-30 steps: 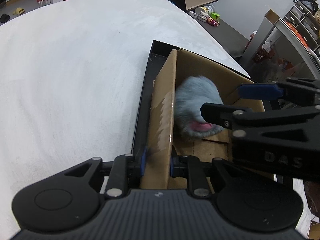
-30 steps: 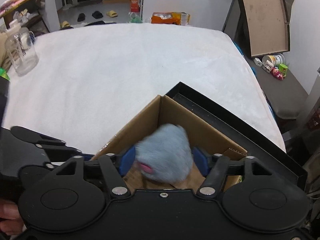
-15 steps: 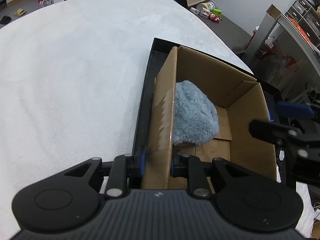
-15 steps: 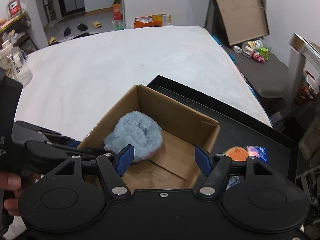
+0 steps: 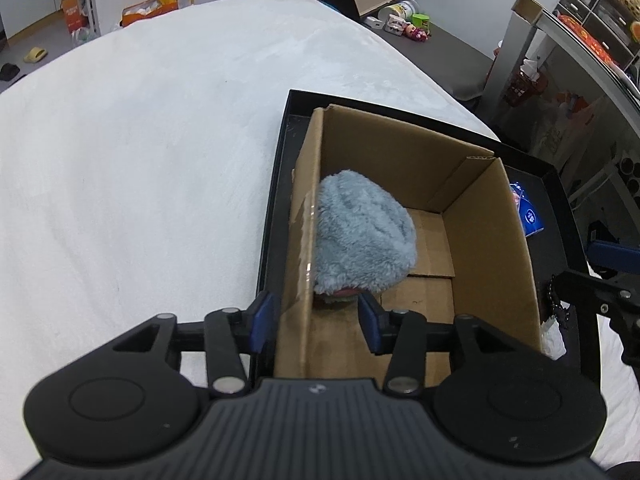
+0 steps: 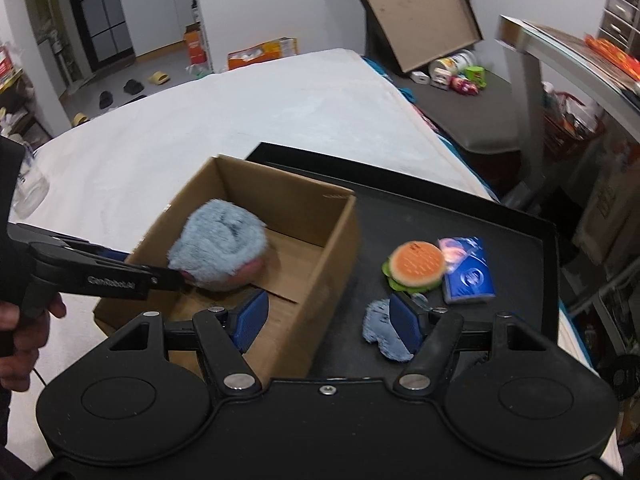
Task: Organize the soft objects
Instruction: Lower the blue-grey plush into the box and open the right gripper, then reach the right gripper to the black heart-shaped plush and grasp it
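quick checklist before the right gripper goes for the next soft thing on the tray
1. Blue plush down inside the cardboard box: ok.
2. Right gripper empty, jaws apart: ok.
3. Left gripper off the box wall: its jaws have just been opening and the wall stands between them; contact cannot tell.
4. Next items reachable on the black tray: burger toy, blue packet and blue fuzzy piece all lie in the open: ok.
5. Right gripper lined up on one item: not ok, one finger hangs over the box.
6. Box room for more: ok.
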Demonstrator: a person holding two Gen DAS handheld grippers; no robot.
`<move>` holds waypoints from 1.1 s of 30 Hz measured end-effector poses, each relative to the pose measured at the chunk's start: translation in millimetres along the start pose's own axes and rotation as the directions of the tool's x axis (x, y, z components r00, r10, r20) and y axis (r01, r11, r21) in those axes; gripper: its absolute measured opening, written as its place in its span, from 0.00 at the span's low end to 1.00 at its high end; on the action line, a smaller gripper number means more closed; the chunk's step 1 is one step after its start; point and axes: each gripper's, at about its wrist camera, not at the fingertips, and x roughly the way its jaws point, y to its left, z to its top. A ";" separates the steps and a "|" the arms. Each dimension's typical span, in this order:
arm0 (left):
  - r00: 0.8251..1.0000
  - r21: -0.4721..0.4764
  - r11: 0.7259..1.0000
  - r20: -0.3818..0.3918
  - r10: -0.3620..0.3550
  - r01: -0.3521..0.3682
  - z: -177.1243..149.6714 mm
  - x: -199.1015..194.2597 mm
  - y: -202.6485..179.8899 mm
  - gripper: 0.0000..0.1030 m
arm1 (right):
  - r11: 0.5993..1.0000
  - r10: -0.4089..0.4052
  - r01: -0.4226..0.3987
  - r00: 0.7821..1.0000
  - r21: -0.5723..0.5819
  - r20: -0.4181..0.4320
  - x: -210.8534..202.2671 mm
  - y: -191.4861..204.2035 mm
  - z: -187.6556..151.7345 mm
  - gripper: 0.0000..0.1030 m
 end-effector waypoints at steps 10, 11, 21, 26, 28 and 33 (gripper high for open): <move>0.999 0.044 0.998 0.006 0.044 -0.044 2.7 -0.9 -16.5 0.55 | 0.994 -0.005 0.006 1.000 0.105 -0.017 11.4 -36.8 -18.7 0.65; 0.999 0.046 0.998 0.006 0.049 -0.050 3.6 -0.5 -17.7 0.55 | 0.994 -0.004 0.006 1.000 0.112 -0.018 13.3 -39.9 -20.5 0.65; 0.995 0.065 0.993 -0.012 0.095 -0.094 7.0 12.1 -30.1 0.59 | 0.968 -0.064 0.078 0.996 0.237 -0.064 27.7 -85.8 -45.1 0.65; 0.993 0.070 0.991 -0.024 0.113 -0.111 7.5 18.6 -33.5 0.61 | 0.936 -0.123 0.148 0.988 0.321 -0.099 37.3 -111.1 -60.6 0.65; 0.993 0.078 0.990 -0.024 0.118 -0.116 7.5 20.4 -35.8 0.64 | 0.919 -0.137 0.169 0.984 0.356 -0.114 40.9 -121.0 -65.8 0.70; 0.989 0.137 0.981 -0.041 0.145 -0.138 11.1 29.3 -45.5 0.67 | 0.896 -0.143 0.182 0.982 0.406 -0.125 44.4 -135.1 -73.2 0.77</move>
